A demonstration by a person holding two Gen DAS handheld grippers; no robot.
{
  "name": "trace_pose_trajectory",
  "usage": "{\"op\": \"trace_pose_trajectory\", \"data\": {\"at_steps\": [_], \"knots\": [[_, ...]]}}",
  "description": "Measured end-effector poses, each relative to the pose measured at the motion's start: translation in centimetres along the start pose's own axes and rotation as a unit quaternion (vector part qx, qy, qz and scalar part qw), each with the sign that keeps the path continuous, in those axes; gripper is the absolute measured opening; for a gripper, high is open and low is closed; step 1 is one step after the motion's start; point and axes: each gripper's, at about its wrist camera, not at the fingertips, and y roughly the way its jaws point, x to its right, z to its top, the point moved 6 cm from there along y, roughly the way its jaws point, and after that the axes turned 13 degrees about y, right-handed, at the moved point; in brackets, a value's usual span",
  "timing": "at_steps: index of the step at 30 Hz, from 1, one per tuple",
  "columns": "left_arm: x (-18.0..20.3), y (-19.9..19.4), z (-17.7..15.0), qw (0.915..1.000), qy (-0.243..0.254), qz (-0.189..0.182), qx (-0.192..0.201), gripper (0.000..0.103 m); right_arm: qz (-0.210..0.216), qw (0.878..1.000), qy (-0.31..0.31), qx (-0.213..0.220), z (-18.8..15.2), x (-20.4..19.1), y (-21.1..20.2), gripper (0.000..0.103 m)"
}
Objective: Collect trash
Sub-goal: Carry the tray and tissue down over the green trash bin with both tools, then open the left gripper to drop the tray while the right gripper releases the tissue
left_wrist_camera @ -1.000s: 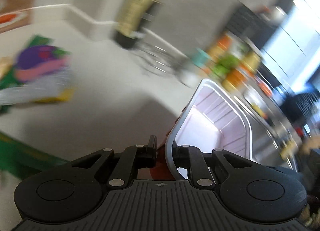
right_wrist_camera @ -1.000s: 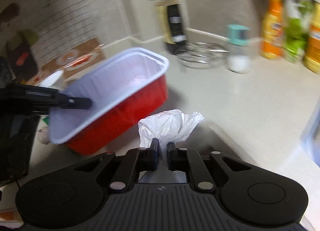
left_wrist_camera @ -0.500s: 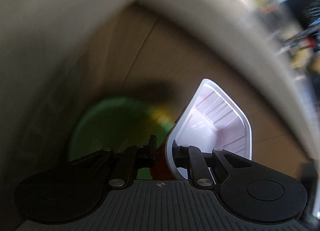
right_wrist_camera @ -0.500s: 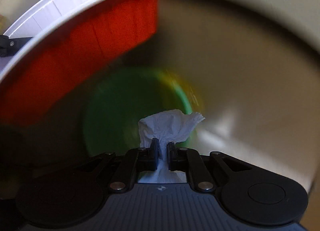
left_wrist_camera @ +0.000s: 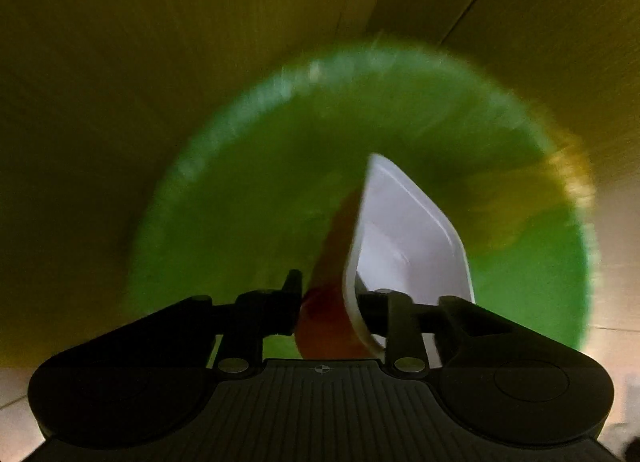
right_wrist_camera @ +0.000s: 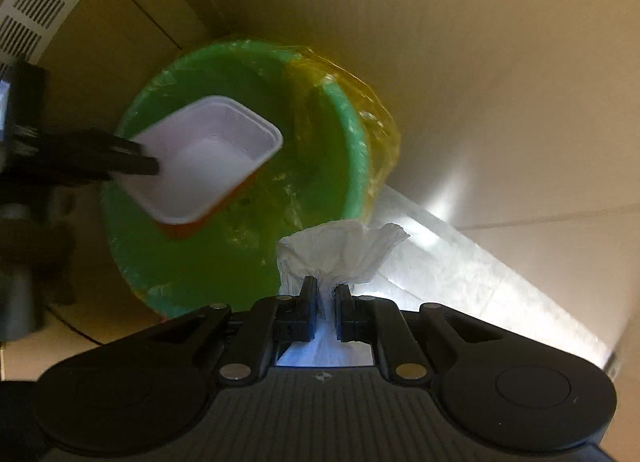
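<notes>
Both grippers point down over a green bin [right_wrist_camera: 240, 230] lined with a plastic bag. The left gripper [left_wrist_camera: 328, 294] has just been opening its jaws; the red tub [left_wrist_camera: 404, 238] with a white inside sits between them, its wall loose. The right gripper [right_wrist_camera: 323, 294] is clamped on a crumpled white napkin [right_wrist_camera: 340, 250].

The left hand-held gripper [left_wrist_camera: 324, 294] is matte black plastic — a ribbed, ridged housing with a small cross-in-circle mark at its front edge, two round domed discs at either side, and angled linkage arms pinned with silver round rivets. The right hand-held gripper [right_wrist_camera: 323, 294] is built alike — black fingers [right_wrist_camera: 306, 302], ribbed body, silver rivets, and a small star-like mark.
</notes>
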Motion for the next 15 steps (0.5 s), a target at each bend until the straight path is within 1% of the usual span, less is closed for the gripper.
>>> {"op": "trace_pose_trajectory", "data": {"at_steps": [1,4,6,8,10,11,13,15], "knots": [[-0.1,1.3,-0.3,0.9999,-0.002,0.008,-0.008,0.027,-0.003,1.000,-0.010,0.001,0.1,0.3,0.6,0.009],[-0.1,3.0,-0.7,0.9994,0.005,0.022,-0.026,0.028,-0.016,1.000,-0.026,-0.003,-0.3,0.8,1.9,0.009],[0.0,3.3,-1.0,0.9991,0.006,0.021,-0.036,0.028,-0.022,0.999,-0.029,-0.013,-0.3,1.1,3.0,0.009],[0.0,3.0,-0.9,0.9991,0.001,0.009,-0.042,0.028,-0.027,0.999,-0.039,-0.022,-0.2,0.9,4.2,0.009],[-0.1,1.7,-1.1,0.9989,-0.012,-0.017,-0.041,0.028,-0.027,0.998,-0.051,-0.025,0.1,0.1,5.0,0.009],[-0.3,0.7,-1.2,0.9985,-0.024,-0.031,-0.038,0.028,-0.020,0.998,-0.052,-0.026,0.5,-0.4,5.3,0.009],[0.3,-1.9,-1.1,0.9972,-0.042,-0.056,-0.025,0.028,0.009,0.999,-0.044,-0.027,1.4,-1.8,5.7,0.009],[0.0,-5.1,-1.8,0.9962,-0.045,-0.074,-0.012,0.028,0.033,0.998,-0.041,-0.025,2.5,-3.4,6.4,0.009]]}}
